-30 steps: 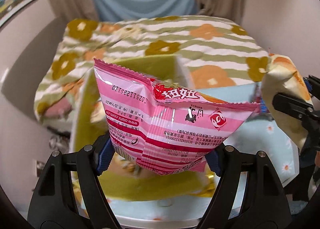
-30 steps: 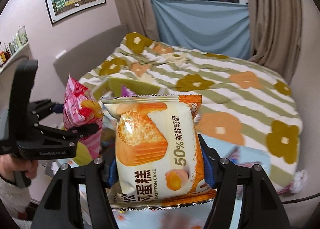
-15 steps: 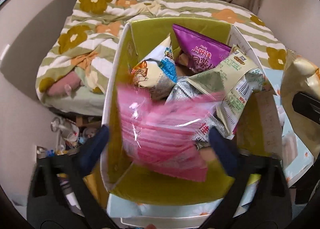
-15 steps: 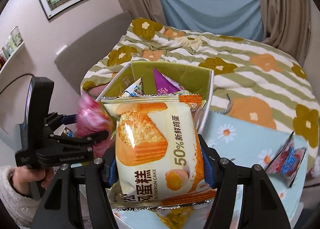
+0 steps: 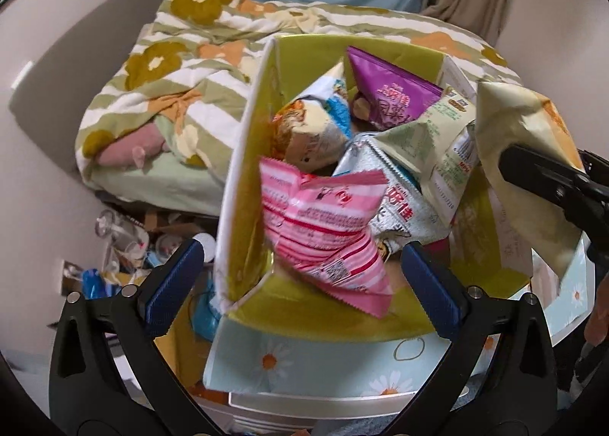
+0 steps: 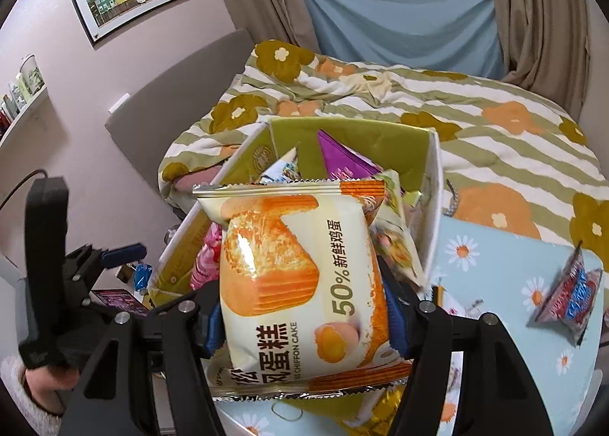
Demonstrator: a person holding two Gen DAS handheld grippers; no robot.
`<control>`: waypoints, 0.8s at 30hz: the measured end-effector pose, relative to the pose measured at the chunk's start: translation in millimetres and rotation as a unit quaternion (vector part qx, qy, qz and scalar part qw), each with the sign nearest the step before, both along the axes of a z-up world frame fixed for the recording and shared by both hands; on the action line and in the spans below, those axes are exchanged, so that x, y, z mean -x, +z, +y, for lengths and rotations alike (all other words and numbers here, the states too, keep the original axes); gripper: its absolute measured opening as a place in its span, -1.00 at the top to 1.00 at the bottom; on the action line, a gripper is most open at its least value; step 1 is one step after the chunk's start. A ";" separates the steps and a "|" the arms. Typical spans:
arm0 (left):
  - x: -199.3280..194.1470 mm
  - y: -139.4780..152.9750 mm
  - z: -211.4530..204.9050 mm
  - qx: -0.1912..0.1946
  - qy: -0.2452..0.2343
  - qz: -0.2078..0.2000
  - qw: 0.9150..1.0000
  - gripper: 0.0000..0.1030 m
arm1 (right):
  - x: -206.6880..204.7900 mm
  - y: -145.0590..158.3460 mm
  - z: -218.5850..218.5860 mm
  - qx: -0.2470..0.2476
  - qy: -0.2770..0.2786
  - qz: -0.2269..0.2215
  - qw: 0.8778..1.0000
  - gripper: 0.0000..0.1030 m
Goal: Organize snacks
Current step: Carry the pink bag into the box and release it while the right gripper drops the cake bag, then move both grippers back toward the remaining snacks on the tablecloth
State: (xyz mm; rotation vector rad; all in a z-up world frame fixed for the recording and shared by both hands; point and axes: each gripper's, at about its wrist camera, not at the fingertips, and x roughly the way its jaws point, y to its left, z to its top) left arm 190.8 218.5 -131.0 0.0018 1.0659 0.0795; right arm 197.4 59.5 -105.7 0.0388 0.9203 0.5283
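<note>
Fingers of my left gripper [image 5: 300, 276] stand wide apart over the green-lined cardboard box [image 5: 247, 154], the pink striped snack packet [image 5: 323, 230] lying loose inside at frame centre, while my right gripper [image 6: 304, 318] clamps the cream-and-orange chiffon cake packet [image 6: 300, 276] above the same box, presumably next in.

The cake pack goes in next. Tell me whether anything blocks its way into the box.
Nothing visible does. The cake pack, clamped in the right hand-held gripper, hangs by the open-topped box. Snack bags already fill much of it, the pink bag nearest.

Both wrist views over box [image 5: 247, 154]
</note>
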 end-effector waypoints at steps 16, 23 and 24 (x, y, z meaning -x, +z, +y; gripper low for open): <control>19.3 -13.2 7.7 0.022 -0.001 0.011 1.000 -1.00 | 12.7 -8.8 11.6 -0.003 -0.004 -0.025 1.000 -1.00; 15.9 -0.6 -3.3 0.030 -0.030 -0.003 0.999 -1.00 | 20.1 6.3 -0.8 -0.003 -0.032 -0.034 0.999 -1.00; 15.7 1.5 -5.1 0.030 -0.034 -0.006 0.999 -1.00 | 21.5 8.1 -4.0 -0.003 -0.036 -0.035 0.999 -1.00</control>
